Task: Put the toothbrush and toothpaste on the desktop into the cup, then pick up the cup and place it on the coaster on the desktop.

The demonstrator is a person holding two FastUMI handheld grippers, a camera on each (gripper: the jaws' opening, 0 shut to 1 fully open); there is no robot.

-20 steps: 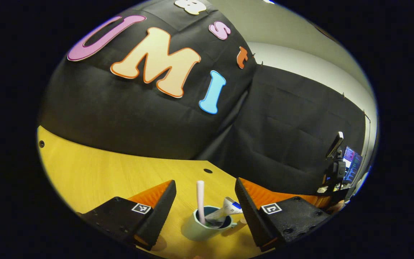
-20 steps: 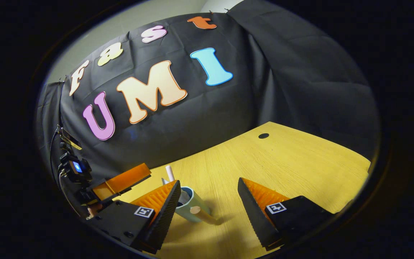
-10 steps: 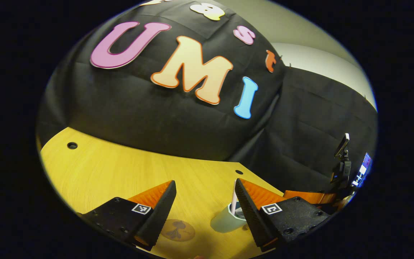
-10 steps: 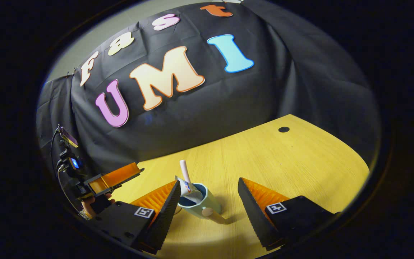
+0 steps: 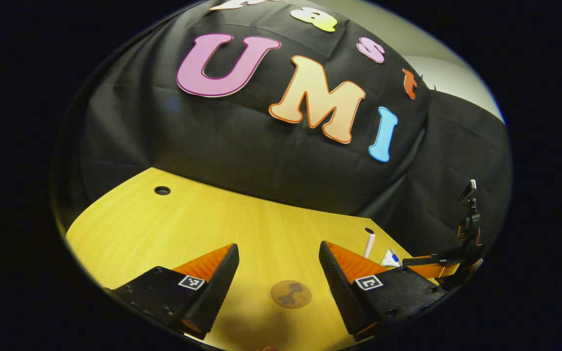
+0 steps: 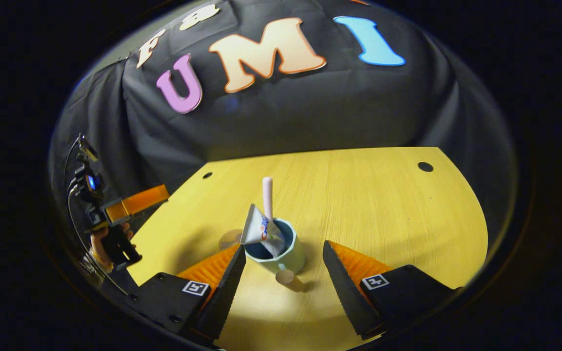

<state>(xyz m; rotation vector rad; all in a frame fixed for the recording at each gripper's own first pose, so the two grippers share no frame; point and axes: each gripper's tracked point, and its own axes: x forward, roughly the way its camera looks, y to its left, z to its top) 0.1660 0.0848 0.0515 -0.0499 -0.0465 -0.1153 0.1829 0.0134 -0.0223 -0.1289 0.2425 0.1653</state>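
Seen in the right gripper view, from left to right: a hand (image 6: 99, 246) gripping the left gripper (image 6: 134, 202), orange and boxy, at the desk's edge; a flat round coaster (image 6: 230, 239) partly hidden behind a ribbed orange finger; then a smooth pale-green cup (image 6: 277, 249) with a stubby wooden handle, standing on the grained yellow desk (image 6: 383, 204) just beyond the wide-open, empty right gripper (image 6: 283, 270), with a slim pink toothbrush (image 6: 267, 192) and a crumpled white toothpaste (image 6: 257, 226) tube poking out. Seen in the left gripper view: wedge-shaped fingers spread wide with nothing between, the brown coaster lying flat between them, toothbrush and toothpaste tips showing past the right-hand finger.
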